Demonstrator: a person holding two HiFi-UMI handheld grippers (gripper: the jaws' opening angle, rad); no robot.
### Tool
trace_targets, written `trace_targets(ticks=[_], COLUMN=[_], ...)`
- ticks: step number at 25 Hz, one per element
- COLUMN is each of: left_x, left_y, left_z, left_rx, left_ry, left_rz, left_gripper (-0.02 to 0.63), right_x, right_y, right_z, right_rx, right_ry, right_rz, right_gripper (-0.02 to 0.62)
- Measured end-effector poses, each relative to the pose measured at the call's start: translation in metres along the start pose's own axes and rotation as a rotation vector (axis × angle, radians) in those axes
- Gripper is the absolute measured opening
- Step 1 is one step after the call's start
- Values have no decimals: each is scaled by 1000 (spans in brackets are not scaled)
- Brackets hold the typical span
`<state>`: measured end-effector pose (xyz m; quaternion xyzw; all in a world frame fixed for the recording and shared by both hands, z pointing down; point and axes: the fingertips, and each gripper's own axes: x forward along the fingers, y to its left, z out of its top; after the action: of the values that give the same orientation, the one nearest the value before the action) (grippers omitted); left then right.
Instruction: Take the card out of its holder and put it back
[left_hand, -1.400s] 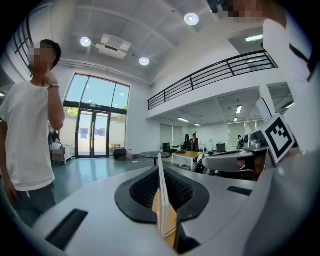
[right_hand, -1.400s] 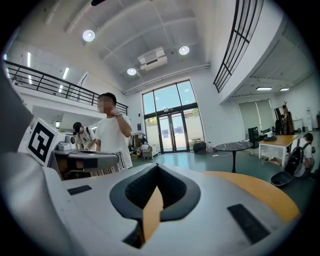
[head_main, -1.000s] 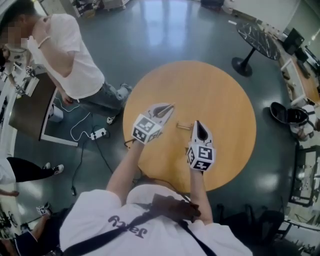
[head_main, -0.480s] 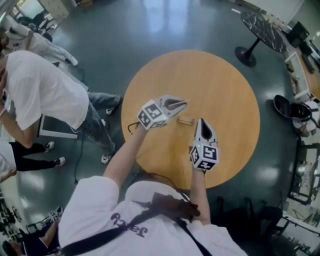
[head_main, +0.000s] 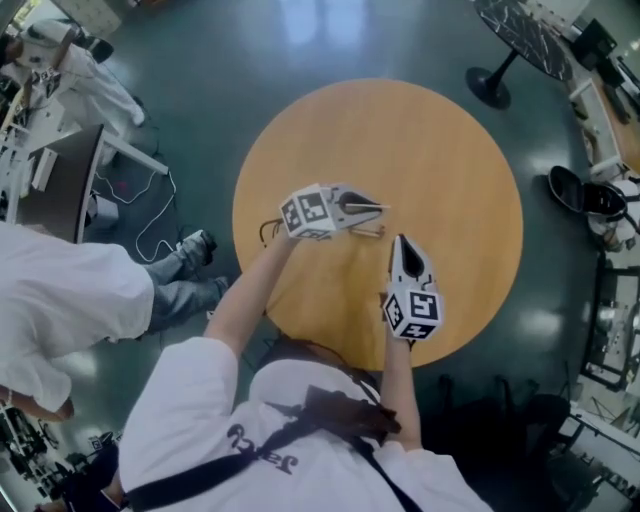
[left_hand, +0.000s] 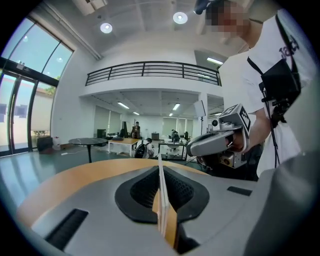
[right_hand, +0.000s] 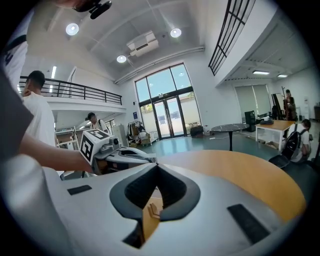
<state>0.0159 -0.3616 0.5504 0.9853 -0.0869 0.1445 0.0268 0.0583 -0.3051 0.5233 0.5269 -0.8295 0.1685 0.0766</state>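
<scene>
My left gripper (head_main: 384, 207) is shut on a thin white card (left_hand: 160, 195), seen edge-on between its pads. In the head view the card (head_main: 368, 207) sticks out to the right, just above the small wooden holder (head_main: 370, 232) on the round wooden table (head_main: 450, 160). My right gripper (head_main: 400, 241) points up the table, its tip just right of the holder. Its jaws meet at the tip with nothing held, and the holder (right_hand: 151, 210) shows on the table beneath them. The right gripper view also shows the left gripper (right_hand: 131, 155) close ahead at the left.
A person in white (head_main: 60, 300) stands at the table's left, near a cable and power strip on the floor (head_main: 190, 240). A second round table (head_main: 520, 50) stands at the far right, and desks and gear line the right edge (head_main: 610, 200).
My left gripper has swung right and lower with the card, from beside the holder to just over it. The right gripper has sunk slightly. The person at the left has walked nearer.
</scene>
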Motion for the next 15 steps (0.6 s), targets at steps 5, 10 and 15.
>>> trace_targets(ticks=[5, 10, 15], left_x=[14, 23, 33], left_y=[-6, -3, -4], left_z=[-12, -22, -24], left_rx=[-6, -10, -26], left_ry=[-3, -15, -40], left_rz=[-112, -160, -183], left_gripper=[28, 28, 28], right_x=[-2, 2, 0], right_y=[-6, -9, -12], right_z=[-3, -11, -16], right_rx=[-2, 3, 6], right_ry=[10, 28, 52], right_rz=[-14, -29, -40], right_gripper=[17, 17, 17])
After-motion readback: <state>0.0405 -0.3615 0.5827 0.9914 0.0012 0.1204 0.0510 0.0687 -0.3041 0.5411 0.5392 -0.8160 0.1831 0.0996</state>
